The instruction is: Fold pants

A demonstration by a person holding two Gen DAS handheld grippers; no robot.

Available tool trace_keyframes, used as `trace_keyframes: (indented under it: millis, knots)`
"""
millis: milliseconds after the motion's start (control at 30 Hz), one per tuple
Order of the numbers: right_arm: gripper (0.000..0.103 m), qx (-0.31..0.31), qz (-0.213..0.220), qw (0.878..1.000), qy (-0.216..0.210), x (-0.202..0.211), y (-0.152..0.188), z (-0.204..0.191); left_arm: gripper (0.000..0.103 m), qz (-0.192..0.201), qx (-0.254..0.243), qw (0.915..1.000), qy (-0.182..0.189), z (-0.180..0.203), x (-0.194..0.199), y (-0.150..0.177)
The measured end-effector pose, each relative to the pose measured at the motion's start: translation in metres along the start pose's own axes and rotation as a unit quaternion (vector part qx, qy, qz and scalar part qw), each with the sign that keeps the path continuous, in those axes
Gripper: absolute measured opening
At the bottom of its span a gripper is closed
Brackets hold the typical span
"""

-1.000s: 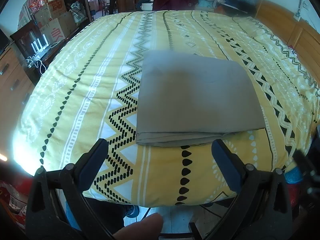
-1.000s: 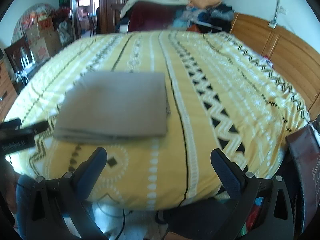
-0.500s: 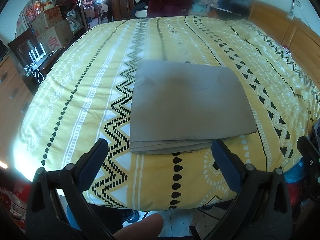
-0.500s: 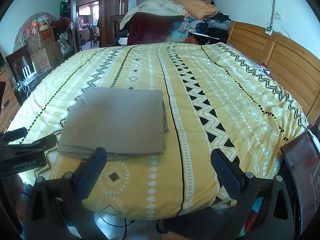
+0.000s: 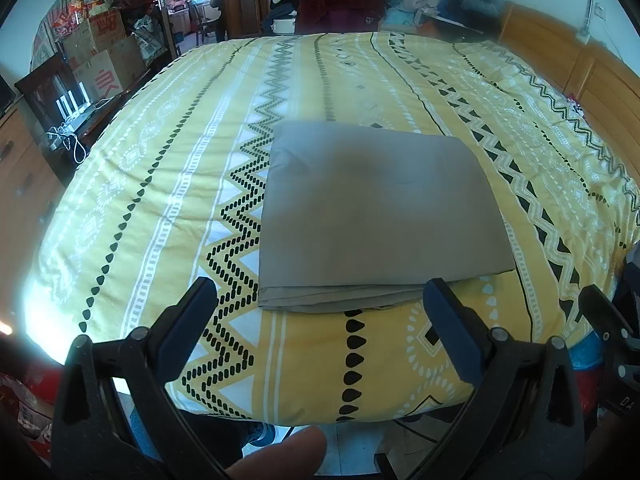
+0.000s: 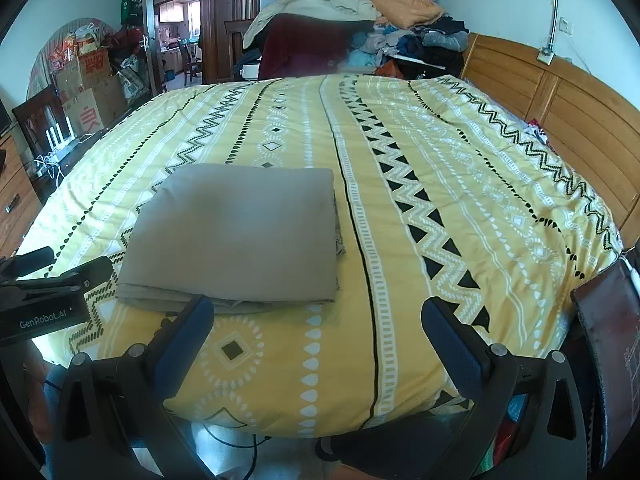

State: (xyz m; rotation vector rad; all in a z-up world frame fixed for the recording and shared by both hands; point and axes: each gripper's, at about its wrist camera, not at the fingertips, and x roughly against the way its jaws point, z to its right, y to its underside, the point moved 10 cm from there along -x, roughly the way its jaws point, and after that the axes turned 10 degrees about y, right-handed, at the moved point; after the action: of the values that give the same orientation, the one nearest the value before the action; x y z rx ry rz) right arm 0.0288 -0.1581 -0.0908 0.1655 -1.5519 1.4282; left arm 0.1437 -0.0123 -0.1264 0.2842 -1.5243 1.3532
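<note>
Both grippers, left gripper (image 5: 320, 304) and right gripper (image 6: 318, 316), I hold spread wide and empty off the bed's (image 6: 460, 184) near edge. Bare quilt surrounds the folded pants (image 5: 376, 212), layered hem facing me, near that edge.

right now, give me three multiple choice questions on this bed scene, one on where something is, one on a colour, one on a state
1. Where do the folded pants lie?
A. on the yellow bedspread, near its front edge
B. on the clothes pile behind the bed
C. on the wooden headboard

2. What colour are the pants?
A. dark red
B. grey
C. blue

3. How does the left gripper stand?
A. shut on the pants
B. shut on nothing
C. open, holding nothing

Answers:
1. A: the pants rest flat on the patterned cover.
2. B: plain grey fabric in both views.
3. C: its fingers are spread wide, short of the pants.
</note>
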Motion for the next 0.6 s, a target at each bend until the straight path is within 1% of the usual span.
trace_keyframes:
  millis: [333, 600]
  knots:
    - [0.103, 0.017, 0.003, 1.000, -0.004, -0.001, -0.004, -0.013, 0.103, 0.002, 0.003, 1.0000, 0.000, -0.003, 0.001, -0.001]
    - [0.103, 0.018, 0.014, 1.000, 0.002, 0.001, -0.011, -0.012, 0.103, 0.009, 0.005, 0.9999, -0.006, -0.004, 0.004, -0.003]
